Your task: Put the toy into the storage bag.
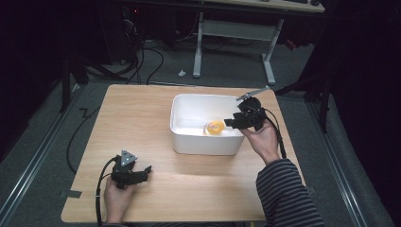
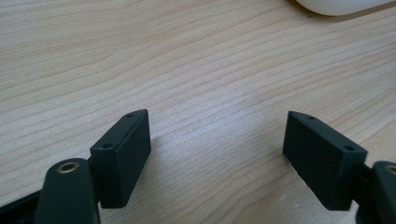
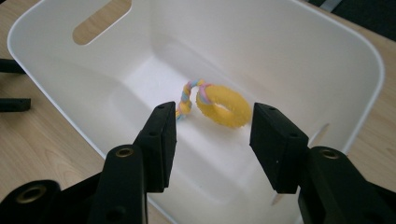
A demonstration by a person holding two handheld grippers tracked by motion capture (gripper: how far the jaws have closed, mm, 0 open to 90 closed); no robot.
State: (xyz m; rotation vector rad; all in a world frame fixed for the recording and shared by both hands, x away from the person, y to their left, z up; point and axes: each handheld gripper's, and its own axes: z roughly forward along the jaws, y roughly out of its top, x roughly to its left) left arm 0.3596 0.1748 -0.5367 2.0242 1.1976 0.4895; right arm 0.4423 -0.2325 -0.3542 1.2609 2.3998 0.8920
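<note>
White bin [image 1: 189, 137] is containing one yellow ring toy [image 3: 223, 105] with a braided rope. My right gripper [image 3: 212, 133] is hovering over it, jaws apart, empty; my left gripper [image 2: 217, 149] is resting spread wide above the table [image 2: 187, 70].

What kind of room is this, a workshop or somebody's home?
Probably a lab or recording studio, not a home: a bare wooden table ringed by dark surroundings, loose cables on the grey floor, and a person holding a cabled left gripper and right gripper.

White bin [image 3: 327, 42], yellow ring [image 3: 223, 105] w/ pastel rope [image 3: 185, 99], striped sleeve [image 1: 286, 189]
</note>
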